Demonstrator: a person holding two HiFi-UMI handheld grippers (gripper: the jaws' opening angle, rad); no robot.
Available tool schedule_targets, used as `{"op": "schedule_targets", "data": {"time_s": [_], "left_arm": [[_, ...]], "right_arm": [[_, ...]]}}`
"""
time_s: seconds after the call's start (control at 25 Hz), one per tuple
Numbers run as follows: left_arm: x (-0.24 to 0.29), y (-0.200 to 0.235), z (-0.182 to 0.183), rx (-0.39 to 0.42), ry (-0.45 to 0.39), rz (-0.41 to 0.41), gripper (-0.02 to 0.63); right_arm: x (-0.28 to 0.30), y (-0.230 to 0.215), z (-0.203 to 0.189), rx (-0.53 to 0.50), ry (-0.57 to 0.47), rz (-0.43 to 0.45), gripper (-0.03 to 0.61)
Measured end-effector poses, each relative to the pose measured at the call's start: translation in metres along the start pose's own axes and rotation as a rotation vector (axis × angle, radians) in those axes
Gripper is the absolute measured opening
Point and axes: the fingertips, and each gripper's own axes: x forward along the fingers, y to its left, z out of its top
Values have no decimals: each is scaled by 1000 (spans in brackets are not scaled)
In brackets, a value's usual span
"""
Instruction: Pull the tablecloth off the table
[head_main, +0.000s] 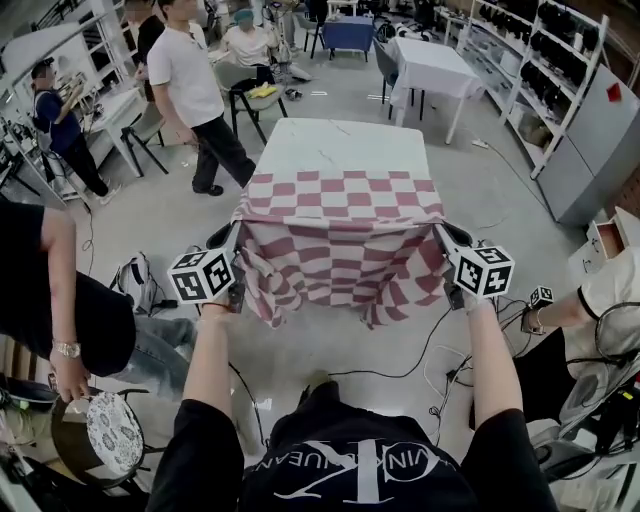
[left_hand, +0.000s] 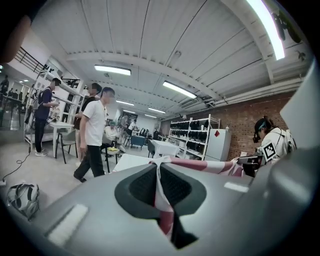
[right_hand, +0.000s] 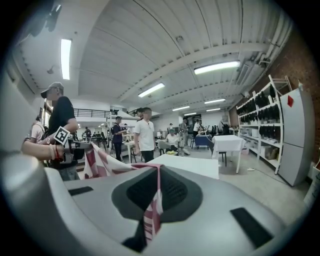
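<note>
1. Head view: red-and-white checked fabric tablecloth (head_main: 340, 225) roughly half off the white rectangular stone-look table (head_main: 340, 140). Far part flat on the top, near part lifted and sagging between the two tools. Left hand-held gripper (head_main: 237, 258) at the near-left corner, right hand-held gripper (head_main: 446, 250) at the near-right corner.
2. Left gripper view: jaws closed tight on a thin pinch of the tablecloth (left_hand: 164, 210), fold running out toward the table.
3. Right gripper view: same picture, jaws clamped on a narrow fold of the tablecloth (right_hand: 150, 215).
4. Handling, as judged: light, soft, drapes freely, no stiffness. Probably slides easily over the smooth top. Corners the right place to hold. Even pull on both sides advisable, to avoid bunching or slipping from the grip.
</note>
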Motion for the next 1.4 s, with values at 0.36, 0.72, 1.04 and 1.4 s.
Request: {"op": "schedule_targets", "data": {"time_s": [0.36, 0.72, 1.04, 1.4], "left_arm": [[-45, -32, -20, -5, -38, 47, 14], [-91, -63, -24, 5, -94, 70, 14], [-126, -81, -14, 4, -134, 69, 14], [-157, -100, 1, 8, -192, 61, 14]], "right_arm": [[-44, 8, -13, -11, -23, 39, 11], [-94, 25, -18, -24, -48, 60, 11], [-128, 39, -8, -31, -77, 71, 11], [-160, 51, 7, -26, -135, 80, 11]]}}
